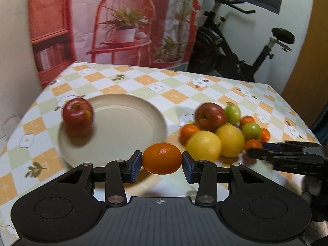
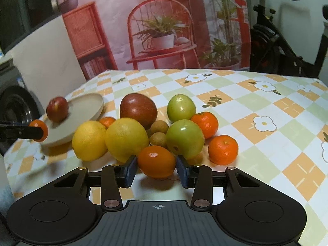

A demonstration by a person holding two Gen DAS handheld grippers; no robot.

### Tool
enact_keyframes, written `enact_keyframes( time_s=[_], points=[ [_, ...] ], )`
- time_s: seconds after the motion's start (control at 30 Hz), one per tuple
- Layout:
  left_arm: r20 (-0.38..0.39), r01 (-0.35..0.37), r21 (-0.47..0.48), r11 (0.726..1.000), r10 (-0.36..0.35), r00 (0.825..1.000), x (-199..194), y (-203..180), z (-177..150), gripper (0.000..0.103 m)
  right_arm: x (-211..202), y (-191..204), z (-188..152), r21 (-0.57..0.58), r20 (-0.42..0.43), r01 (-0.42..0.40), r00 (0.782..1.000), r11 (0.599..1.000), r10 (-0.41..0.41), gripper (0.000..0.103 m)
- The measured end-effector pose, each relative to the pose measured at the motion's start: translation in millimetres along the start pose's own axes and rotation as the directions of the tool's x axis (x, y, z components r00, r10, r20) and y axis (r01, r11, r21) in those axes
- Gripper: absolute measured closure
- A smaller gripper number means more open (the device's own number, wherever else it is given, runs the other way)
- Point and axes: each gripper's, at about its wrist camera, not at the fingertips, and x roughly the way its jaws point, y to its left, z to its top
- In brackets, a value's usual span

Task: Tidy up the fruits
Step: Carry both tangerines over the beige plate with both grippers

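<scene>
**Mia:** What did the left hand-held gripper have?

**Ben:** It was pinching a small orange. The blue pads pressed on both sides. The orange was round, shiny and bright, with a little dimple on top. It was up in the air, just by the near edge of the plate.

**Mia:** And the right hand-held gripper?

**Ben:** It had another small orange between its pads, at the front of the fruit pile. The pads were right at its sides, and I think they squeezed it. That orange sat low by the desk; I could not tell if it was lifted.

**Mia:** What was on the plate?

**Ben:** One red apple, a bit blurry, near the left edge. The plate was cream and round.

**Mia:** And the pile?

**Ben:** Two big yellow lemons sat side by side, touching. Behind them was a dark red apple. Two green fruits were on the right, with more little oranges beside them. Two small brown round fruits hid in the middle. The desk had a cloth with orange and green squares and white flowers.
</scene>
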Motion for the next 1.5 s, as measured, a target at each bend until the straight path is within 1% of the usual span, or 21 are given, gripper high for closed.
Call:
enact_keyframes(
  time_s=[0.1,0.2,0.33,0.47,0.53,0.6,0.73,0.87,0.97,1.1,1.3,1.5],
  points=[
    [0.008,-0.029,-0.009,1.000,0.029,1.000,-2.4,14.1,2.8,0.058,-6.5,-2.5,3.2,0.024,0.005,0.001,1.000,1.000,-0.001,0.065],
    [0.011,-0.055,-0.027,0.998,0.055,0.998,-4.6,30.5,3.8,0.058,-13.0,1.7,13.1,0.013,0.023,-0.007,1.000,1.000,0.007,0.065],
    [0.005,-0.083,-0.037,0.996,0.084,0.996,-4.1,50.2,5.0,0.058,-14.2,16.9,37.0,-0.027,0.039,-0.041,0.998,0.999,0.042,0.065],
    [-0.003,-0.106,-0.046,0.993,0.106,0.994,-0.2,67.0,9.2,0.058,-1.7,39.5,68.1,-0.100,0.029,-0.083,0.996,0.991,0.086,0.065],
    [-0.007,-0.113,-0.042,0.993,0.113,0.994,3.2,73.9,11.0,0.058,9.8,52.3,84.8,-0.132,0.010,-0.116,0.993,0.984,0.118,0.065],
    [-0.015,-0.121,-0.042,0.992,0.120,0.993,8.4,79.8,12.9,0.058,25.6,67.9,100.2,-0.168,-0.012,-0.132,0.991,0.977,0.132,0.065],
    [-0.030,-0.138,-0.052,0.989,0.137,0.990,17.5,91.0,15.2,0.058,67.1,100.7,130.2,-0.241,-0.066,-0.169,0.985,0.956,0.158,0.065],
    [-0.042,-0.153,-0.072,0.986,0.151,0.988,22.6,99.4,17.4,0.058,109.0,133.0,150.2,-0.287,-0.129,-0.214,0.975,0.934,0.183,0.065],
    [-0.055,-0.161,-0.079,0.984,0.157,0.986,27.2,102.7,17.7,0.058,138.2,154.0,156.3,-0.317,-0.177,-0.240,0.965,0.918,0.192,0.065],
    [-0.051,-0.159,-0.071,0.985,0.156,0.986,31.0,103.1,19.5,0.058,176.2,173.5,153.9,-0.354,-0.232,-0.238,0.959,0.904,0.161,0.065],
    [-0.055,-0.144,-0.080,0.986,0.140,0.989,36.3,106.6,21.7,0.058,206.6,194.1,147.8,-0.389,-0.259,-0.247,0.954,0.887,0.151,0.065],
    [-0.057,-0.149,-0.078,0.986,0.144,0.988,39.4,104.6,21.7,0.058,224.7,202.3,144.4,-0.424,-0.259,-0.229,0.958,0.876,0.125,0.065]
  ],
)
